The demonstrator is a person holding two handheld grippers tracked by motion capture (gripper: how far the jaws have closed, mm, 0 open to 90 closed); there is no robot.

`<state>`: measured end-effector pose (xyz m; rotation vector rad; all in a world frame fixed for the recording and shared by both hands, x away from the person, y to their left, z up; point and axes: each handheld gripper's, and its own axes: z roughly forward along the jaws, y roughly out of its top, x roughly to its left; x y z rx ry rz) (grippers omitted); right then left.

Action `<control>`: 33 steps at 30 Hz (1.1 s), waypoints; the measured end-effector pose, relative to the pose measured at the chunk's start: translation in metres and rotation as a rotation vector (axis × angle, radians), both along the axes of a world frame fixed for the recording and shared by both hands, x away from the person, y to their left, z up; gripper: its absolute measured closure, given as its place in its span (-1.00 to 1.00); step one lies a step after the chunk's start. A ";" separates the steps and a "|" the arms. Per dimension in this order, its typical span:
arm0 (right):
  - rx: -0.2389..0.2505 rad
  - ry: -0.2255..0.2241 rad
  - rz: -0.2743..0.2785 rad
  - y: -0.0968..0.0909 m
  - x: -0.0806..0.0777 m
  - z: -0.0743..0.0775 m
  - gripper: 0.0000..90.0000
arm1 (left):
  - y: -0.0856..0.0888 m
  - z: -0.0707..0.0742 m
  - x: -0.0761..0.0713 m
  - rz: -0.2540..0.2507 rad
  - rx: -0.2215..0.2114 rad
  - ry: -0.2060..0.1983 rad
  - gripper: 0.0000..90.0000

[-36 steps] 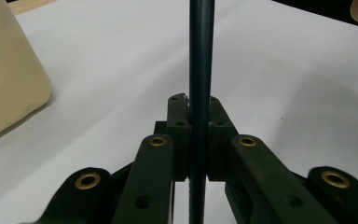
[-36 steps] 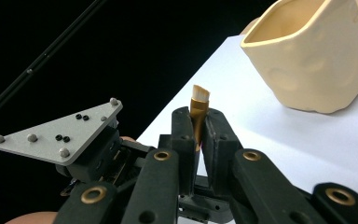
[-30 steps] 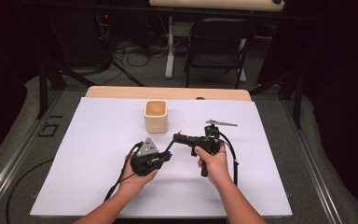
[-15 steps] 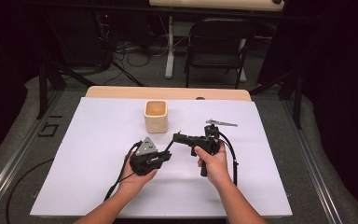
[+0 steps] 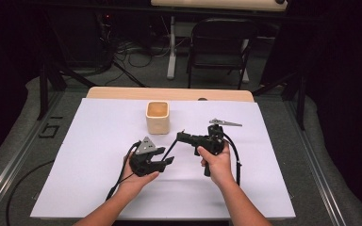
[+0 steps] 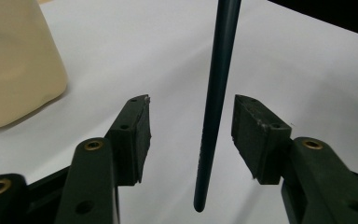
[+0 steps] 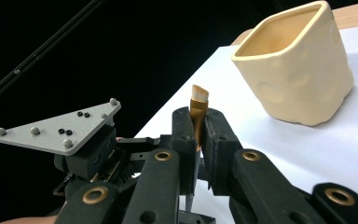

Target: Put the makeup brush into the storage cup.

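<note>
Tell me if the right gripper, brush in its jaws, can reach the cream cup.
Probably yes. The right gripper, shut on the brush, sits near the cream cup with bare white table between; the left gripper has just opened off the handle.

On the tabletop (image 5: pixel 89 179) the cream cup (image 5: pixel 158 117) stands near the far edge, in the middle, and is the single obstacle. Both front corners and the left and right edges are free, so a gripper could pass there.
</note>
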<state>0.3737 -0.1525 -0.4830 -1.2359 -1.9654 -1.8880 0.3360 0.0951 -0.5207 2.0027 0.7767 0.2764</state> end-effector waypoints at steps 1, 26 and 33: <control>-0.002 -0.005 -0.004 0.000 0.000 0.000 0.87 | 0.000 0.000 0.000 0.001 0.000 0.002 -0.01; -0.185 -0.129 -0.066 -0.002 -0.003 0.015 0.87 | 0.010 0.007 -0.004 0.049 0.074 -0.020 -0.16; -0.248 -0.171 -0.086 0.001 -0.005 0.023 0.87 | 0.013 0.008 -0.005 0.061 0.090 -0.025 -0.17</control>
